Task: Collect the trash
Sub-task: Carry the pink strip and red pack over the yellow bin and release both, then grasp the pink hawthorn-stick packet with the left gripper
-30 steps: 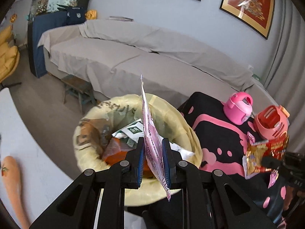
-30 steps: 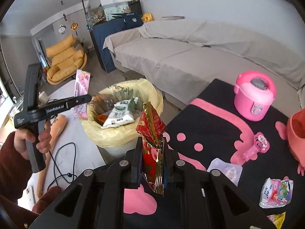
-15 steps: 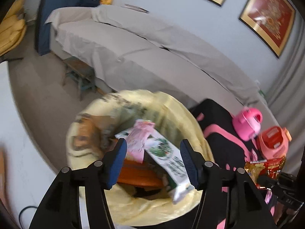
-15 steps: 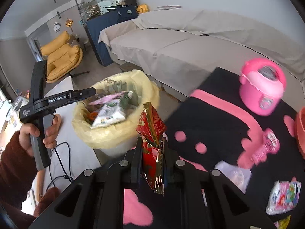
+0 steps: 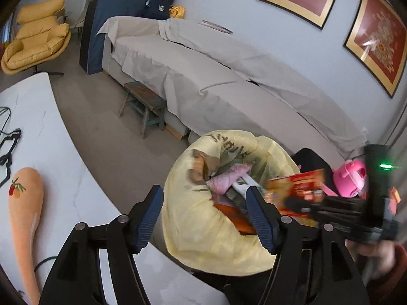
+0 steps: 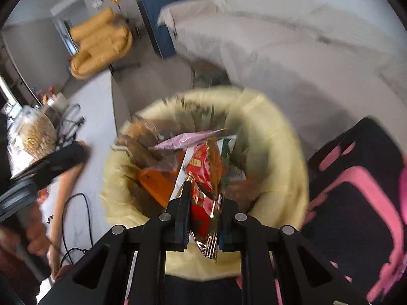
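right wrist | crinkled red foil wrapper (image 6: 203, 178) | over yellow plastic-lined bin (image 6: 279, 137)

The right tool (image 6: 203, 213) is closed on a red and gold snack wrapper (image 6: 203, 178), which stands up between its two fingers. It hangs directly above the bin with a yellow bag (image 6: 285, 137). Inside the bin lie a pink packet (image 6: 185, 139) and an orange packet (image 6: 155, 183). At the left, blurred, a hand (image 6: 38, 239) holds the left tool (image 6: 43, 170) over the white table (image 6: 99, 106). At the right lies a black and pink cloth (image 6: 356, 203).
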Demonstrator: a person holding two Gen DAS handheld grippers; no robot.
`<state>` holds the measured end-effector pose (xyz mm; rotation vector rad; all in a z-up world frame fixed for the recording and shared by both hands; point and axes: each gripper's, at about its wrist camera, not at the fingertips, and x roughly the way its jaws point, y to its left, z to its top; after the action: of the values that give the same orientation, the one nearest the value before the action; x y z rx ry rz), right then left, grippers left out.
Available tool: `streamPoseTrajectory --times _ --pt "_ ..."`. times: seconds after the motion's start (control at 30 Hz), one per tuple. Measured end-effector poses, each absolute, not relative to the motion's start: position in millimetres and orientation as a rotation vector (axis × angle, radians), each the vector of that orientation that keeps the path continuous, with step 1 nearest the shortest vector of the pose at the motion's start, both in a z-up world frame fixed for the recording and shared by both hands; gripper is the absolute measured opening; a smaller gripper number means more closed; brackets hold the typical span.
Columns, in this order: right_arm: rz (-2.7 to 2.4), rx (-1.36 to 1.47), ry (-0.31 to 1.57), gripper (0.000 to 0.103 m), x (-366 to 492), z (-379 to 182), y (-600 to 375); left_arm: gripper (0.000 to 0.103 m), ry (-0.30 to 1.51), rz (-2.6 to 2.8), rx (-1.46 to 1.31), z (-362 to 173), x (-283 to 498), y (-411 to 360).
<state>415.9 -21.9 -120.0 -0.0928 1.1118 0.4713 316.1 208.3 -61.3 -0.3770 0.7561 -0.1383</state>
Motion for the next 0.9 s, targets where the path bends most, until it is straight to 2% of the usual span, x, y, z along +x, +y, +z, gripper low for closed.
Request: streamPoseTrajectory --times 0.23,0.43,0.5,0.57,0.9 --pt "0.452 -0.142 1.303 0.014 446 -176 11 0.069 0.754 -0.122 -0.384 -70 310 221" --pt "0.44 -0.164 1.257 0.017 444 -173 17 0.073 0.751 -0.104 -0.374 -76 311 222" --pt "0.439 -0.155 1.216 0.026 438 -162 11 0.075 0.752 -0.098 -0.383 -76 310 221" --pt "0.431 -0.159 1.158 0.046 432 -147 7 0.077 0.744 -0.092 -0.383 -74 307 220" --pt "0.375 -0.073 0.924 0.056 391 -60 -63 0.08 0.696 -0.075 -0.313 -49 293 198"
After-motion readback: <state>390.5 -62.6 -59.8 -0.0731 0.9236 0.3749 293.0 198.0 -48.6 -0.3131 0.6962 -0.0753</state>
